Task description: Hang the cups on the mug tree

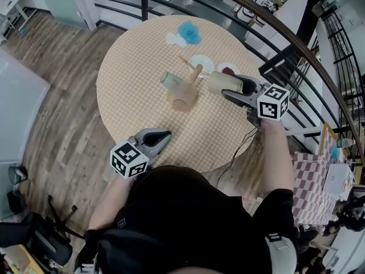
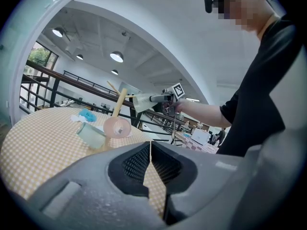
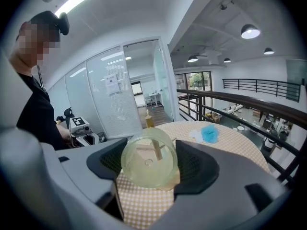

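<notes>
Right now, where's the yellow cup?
In the head view, the yellow cup sits clamped in the right gripper, just right of the mug tree.

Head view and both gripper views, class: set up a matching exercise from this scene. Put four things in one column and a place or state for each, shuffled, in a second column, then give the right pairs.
Things:
1. yellow cup
2. green cup
3. blue fluffy thing
4. left gripper

Places or states:
A. shut, with nothing in it
B. on the mug tree
C. held in the right gripper
D. at the far side of the table

Pairs: 1-C, 2-B, 3-D, 4-A
</notes>
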`<state>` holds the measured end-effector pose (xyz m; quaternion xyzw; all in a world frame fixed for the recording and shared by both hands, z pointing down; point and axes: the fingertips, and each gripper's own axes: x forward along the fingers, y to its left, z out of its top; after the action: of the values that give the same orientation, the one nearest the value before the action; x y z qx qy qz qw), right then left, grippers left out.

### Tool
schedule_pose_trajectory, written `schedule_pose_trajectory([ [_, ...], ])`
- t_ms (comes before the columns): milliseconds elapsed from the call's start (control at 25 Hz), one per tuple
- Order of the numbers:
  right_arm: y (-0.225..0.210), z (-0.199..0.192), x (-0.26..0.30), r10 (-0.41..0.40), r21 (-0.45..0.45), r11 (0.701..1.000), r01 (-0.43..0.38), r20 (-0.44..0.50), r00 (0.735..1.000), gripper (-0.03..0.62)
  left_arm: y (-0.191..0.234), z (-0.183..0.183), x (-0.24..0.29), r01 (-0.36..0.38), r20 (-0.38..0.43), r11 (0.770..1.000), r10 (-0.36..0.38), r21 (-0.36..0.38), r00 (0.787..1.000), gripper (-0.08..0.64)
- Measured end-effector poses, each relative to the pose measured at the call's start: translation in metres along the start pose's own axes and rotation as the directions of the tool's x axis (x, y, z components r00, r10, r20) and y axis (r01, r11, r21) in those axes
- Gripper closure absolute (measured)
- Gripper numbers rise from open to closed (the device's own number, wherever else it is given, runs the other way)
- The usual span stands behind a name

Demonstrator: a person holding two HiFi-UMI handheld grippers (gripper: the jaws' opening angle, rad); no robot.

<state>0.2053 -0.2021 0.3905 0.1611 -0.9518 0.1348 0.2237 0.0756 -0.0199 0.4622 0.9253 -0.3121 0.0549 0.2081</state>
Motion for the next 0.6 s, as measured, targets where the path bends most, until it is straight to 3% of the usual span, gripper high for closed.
schedule_pose_trajectory([
  [600,-0.005,-0.005,0.026,0.035,-0.004,0.999,-0.036,-0.054,0.998,0.268,0.010,-0.005,-0.003,-0.035,-0.016,0.999,0.035,-0.016,0.999,0.554],
])
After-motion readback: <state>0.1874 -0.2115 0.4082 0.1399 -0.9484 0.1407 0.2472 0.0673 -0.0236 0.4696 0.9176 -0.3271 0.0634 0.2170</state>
